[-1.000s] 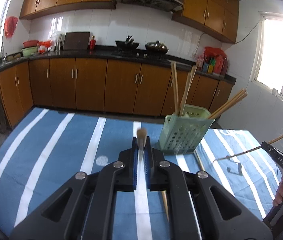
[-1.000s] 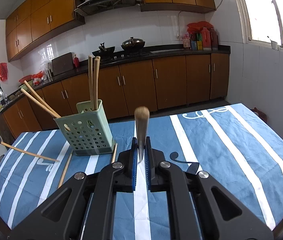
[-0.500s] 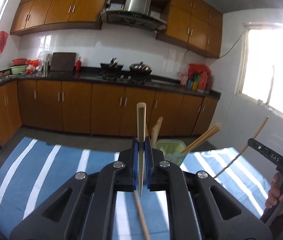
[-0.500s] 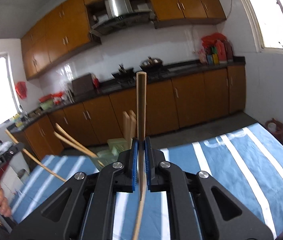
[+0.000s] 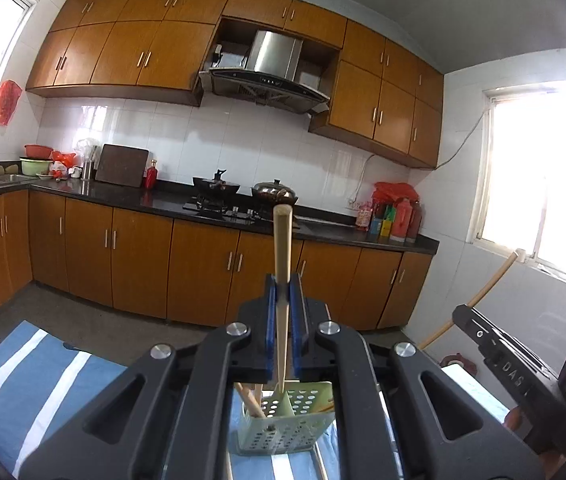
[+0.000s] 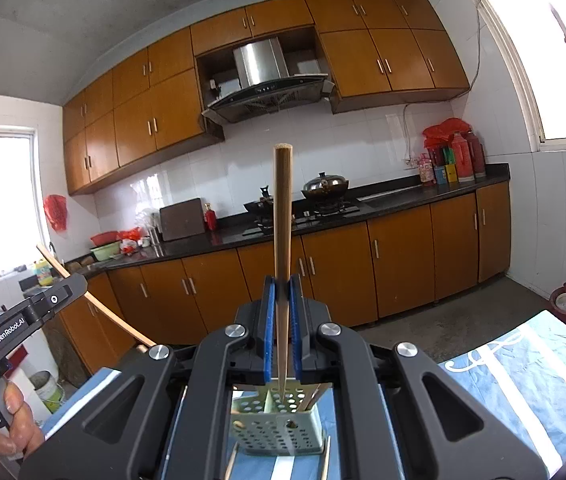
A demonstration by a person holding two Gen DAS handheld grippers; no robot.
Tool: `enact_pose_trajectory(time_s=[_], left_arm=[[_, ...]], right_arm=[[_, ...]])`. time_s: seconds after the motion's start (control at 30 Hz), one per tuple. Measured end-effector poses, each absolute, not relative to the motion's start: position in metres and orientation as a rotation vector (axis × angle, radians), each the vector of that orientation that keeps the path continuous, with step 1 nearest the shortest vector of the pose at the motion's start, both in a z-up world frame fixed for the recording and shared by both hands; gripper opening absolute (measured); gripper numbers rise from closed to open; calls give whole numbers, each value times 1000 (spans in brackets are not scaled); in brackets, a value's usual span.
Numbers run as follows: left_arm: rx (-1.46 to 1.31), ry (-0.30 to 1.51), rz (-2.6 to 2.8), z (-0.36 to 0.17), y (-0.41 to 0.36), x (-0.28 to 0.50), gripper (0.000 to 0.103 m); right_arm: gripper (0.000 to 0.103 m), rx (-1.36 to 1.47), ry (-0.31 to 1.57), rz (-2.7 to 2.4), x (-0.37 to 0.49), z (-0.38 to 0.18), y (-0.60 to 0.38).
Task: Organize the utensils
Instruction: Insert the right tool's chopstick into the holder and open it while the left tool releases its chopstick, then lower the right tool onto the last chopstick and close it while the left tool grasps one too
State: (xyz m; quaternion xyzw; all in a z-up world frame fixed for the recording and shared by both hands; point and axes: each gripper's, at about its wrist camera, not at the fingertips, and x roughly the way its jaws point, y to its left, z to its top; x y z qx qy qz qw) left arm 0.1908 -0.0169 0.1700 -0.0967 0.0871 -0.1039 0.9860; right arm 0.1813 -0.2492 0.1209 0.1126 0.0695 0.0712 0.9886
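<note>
green perforated utensil basket (image 5: 283, 420) stands on the blue-and-white striped tablecloth (image 5: 35, 380), seen low in both wrist views, under the gripper bodies. a few wooden chopsticks (image 5: 249, 400) already lean inside it; in the right wrist view i also make out loose sticks on the cloth (image 6: 230, 466) just beside the basket's base.

left gripper (image 5: 282, 304): blue pads pressed together on one wooden chopstick (image 5: 282, 248), held upright, blunt end up, thin end pointing down over the basket's open top. i cannot tell whether the tip is inside a compartment or just above the rim.

right gripper (image 6: 282, 308): same arrangement, pads pinching a second chopstick (image 6: 282, 220) held upright, its tip over the basket (image 6: 275, 428); again, whether it is in or above i cannot tell.

each gripper shows up at the edge of the other's view with its stick angled out: right one at the right edge of the left view (image 5: 499, 356), left one at the left edge of the right view, a person's hand (image 6: 7, 432) on its grip.

beyond: wooden base cabinets (image 5: 143, 256), dark countertop (image 6: 403, 192), gas hob with wok and lidded pot (image 6: 325, 186), range hood (image 5: 271, 76), red bottles in the corner (image 6: 459, 156).
</note>
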Motion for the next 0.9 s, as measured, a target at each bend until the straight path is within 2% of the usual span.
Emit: enact_pose_trajectory(time_s=[0.5,0.57,0.67,0.9], left_arm=[[-193,286,-201,118,-14,238,8],[-201,292,-198,118,-12,239,8],[-217,293,-195,123,-7,237,8],[-246,269,-194,134,8,209,12]], right_arm=[[8,224,274,162,219,76,-237],[11,219,275,165,219,78,-237],[33,216,264,154,212,82,-237],[34,220,234,138,184,93,-249]])
